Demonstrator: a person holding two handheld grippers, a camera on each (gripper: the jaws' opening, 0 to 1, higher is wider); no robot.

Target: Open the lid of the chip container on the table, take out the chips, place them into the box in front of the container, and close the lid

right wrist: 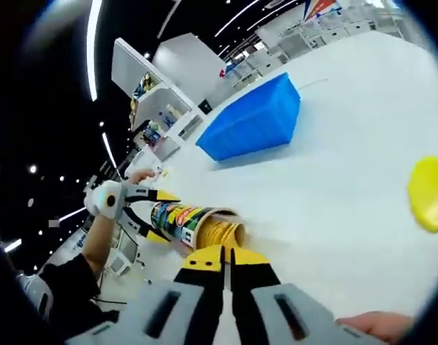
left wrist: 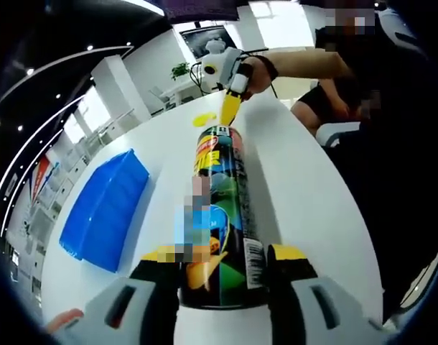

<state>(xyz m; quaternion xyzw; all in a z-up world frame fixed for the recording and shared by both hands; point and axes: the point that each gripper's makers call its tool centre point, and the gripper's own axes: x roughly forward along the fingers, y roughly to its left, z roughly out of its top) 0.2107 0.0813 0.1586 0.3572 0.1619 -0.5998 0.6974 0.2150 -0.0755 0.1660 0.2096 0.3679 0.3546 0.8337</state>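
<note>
The chip container (left wrist: 222, 208), a tall printed can, lies along the white table (left wrist: 305, 187), and my left gripper (left wrist: 222, 260) is shut on its near end. Its far end is open, and stacked yellow chips (right wrist: 220, 233) show in the mouth. My right gripper (right wrist: 227, 253) has its jaws pressed together right at that mouth, with nothing visible between them. In the left gripper view the right gripper (left wrist: 230, 108) comes in from the top. The yellow lid (right wrist: 429, 194) lies flat on the table, apart from the can. The blue box (right wrist: 255, 118) stands beyond the can.
The person's arm (left wrist: 305, 63) and seated body are at the table's far right edge. In the left gripper view the lid (left wrist: 203, 119) lies just left of the can's open end and the blue box (left wrist: 104, 208) to the can's left. Shelves and windows lie beyond the table.
</note>
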